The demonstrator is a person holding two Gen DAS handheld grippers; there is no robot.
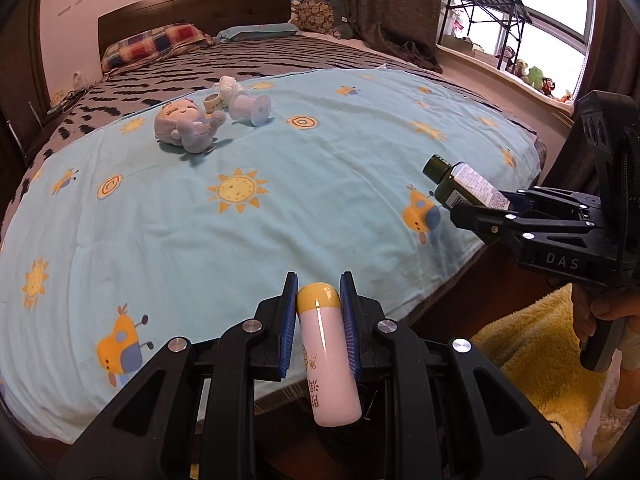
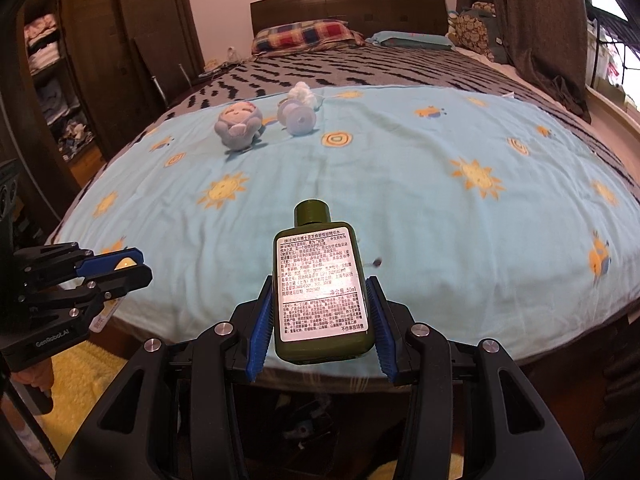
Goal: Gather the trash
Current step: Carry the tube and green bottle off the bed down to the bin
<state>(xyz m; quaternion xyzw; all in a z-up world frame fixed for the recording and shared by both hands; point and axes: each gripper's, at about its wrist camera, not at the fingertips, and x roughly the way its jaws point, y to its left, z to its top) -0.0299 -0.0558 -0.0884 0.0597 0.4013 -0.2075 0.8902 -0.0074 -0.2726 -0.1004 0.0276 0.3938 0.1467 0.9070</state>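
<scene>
left tool [image 1: 319, 322] clamps pink bottle [image 1: 328, 360] | right tool [image 2: 320, 320] clamps green bottle [image 2: 320, 284] | both rigid, glossy, likely light, slip-prone; grip mid-body

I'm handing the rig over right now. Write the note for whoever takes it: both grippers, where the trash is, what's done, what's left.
Left hand-held gripper: shut on the pink bottle, yellow cap forward.
Right hand-held gripper: shut on the green bottle, label up.
Both are held at the foot of the bed, above the blue blanket.
Still on the blanket: white crumpled tissue, pale spool, tape roll, plush doll.
No bin in view; both bottles still need dropping.
</scene>
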